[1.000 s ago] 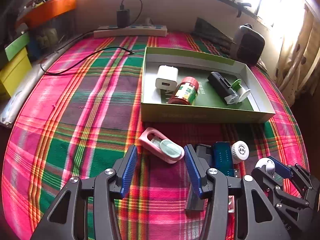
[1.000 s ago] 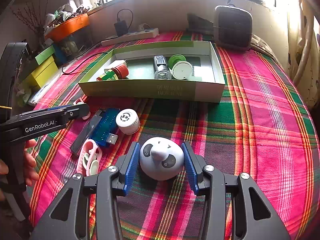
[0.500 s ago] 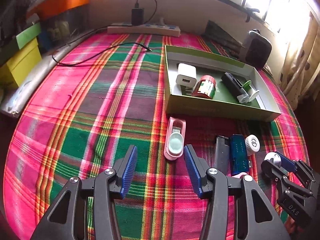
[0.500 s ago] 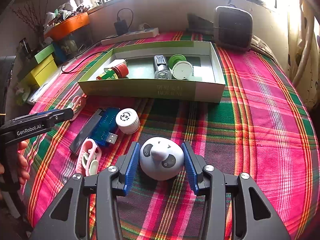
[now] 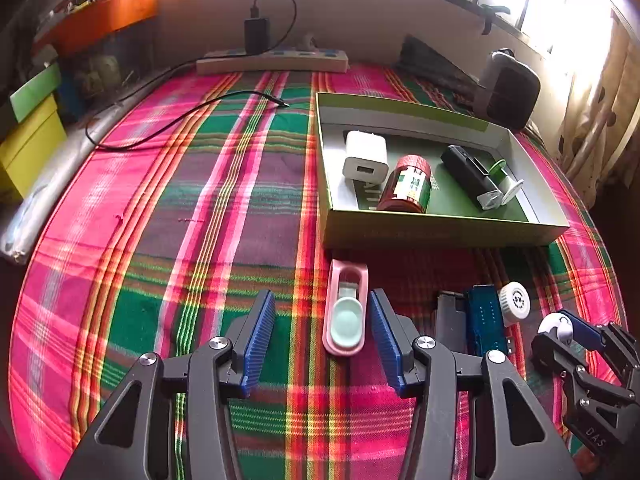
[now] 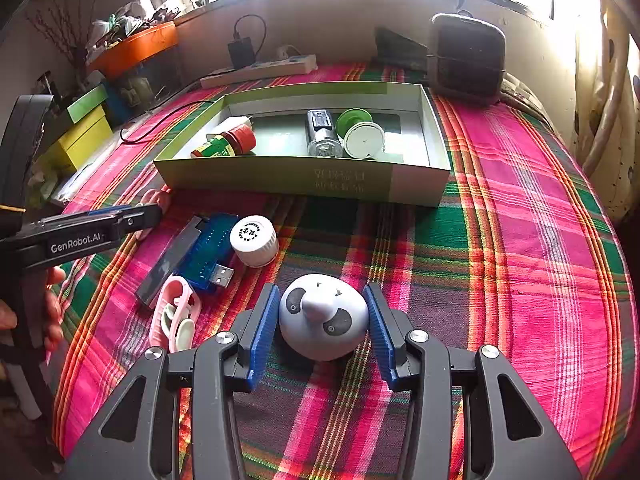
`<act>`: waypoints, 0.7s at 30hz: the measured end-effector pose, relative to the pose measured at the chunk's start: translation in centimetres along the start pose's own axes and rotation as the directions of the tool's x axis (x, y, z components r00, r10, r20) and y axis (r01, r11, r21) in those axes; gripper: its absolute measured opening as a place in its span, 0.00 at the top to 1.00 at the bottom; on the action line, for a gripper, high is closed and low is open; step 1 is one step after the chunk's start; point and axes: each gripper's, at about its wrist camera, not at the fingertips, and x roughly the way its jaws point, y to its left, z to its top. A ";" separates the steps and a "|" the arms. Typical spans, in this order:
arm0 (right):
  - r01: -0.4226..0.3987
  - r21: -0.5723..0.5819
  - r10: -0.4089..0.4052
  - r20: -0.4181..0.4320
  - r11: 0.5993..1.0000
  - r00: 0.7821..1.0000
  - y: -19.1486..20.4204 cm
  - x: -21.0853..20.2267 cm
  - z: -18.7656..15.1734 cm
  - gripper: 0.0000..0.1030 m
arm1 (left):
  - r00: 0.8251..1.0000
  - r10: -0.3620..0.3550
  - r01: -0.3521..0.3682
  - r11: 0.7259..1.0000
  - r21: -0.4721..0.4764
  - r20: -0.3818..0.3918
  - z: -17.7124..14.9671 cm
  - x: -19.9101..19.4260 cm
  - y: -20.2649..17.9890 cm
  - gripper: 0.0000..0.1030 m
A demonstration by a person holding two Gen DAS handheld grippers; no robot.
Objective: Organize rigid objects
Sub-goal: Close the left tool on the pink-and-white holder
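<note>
Four items in my green box [image 5: 440, 232], upper right of frame; five loose on the cloth. Pink case [image 5: 346, 308] lies lengthwise pointing up-frame, inside my open left gripper [image 5: 320, 332], untouched. Right gripper [image 6: 320, 320] clamps the panda toy [image 6: 324, 316].

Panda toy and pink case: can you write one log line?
right tool: around panda toy | left tool: open, pink case between fingers | box: partly filled

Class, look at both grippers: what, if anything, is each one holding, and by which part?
The right gripper grips the panda toy by its two sides. The left gripper holds nothing; the pink case lies loose between its open jaws.
</note>
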 end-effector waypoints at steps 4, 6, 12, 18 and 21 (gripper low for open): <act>0.003 -0.002 -0.003 -0.001 1.000 1.000 0.1 0.0 0.0 0.57 | 1.000 0.019 -0.019 1.000 0.020 0.014 0.1 0.2 -0.1 0.54; 0.006 -0.004 -0.006 -0.001 1.000 1.000 0.1 0.0 0.0 0.57 | 0.999 0.027 -0.027 0.999 0.034 0.022 0.0 0.3 -0.2 0.54; 0.012 -0.009 -0.012 -0.002 1.000 1.000 0.2 0.0 0.0 0.57 | 0.999 0.038 -0.040 0.998 0.038 0.034 0.0 0.3 -0.2 0.59; 0.012 -0.009 -0.012 -0.002 1.000 1.000 0.2 0.0 0.0 0.57 | 0.999 0.037 -0.038 0.999 0.019 0.039 0.0 0.1 0.3 0.75; 0.012 -0.009 -0.012 -0.002 1.000 1.000 0.2 0.0 0.0 0.57 | 0.998 0.042 -0.043 0.999 0.016 0.042 -0.1 0.1 0.5 0.81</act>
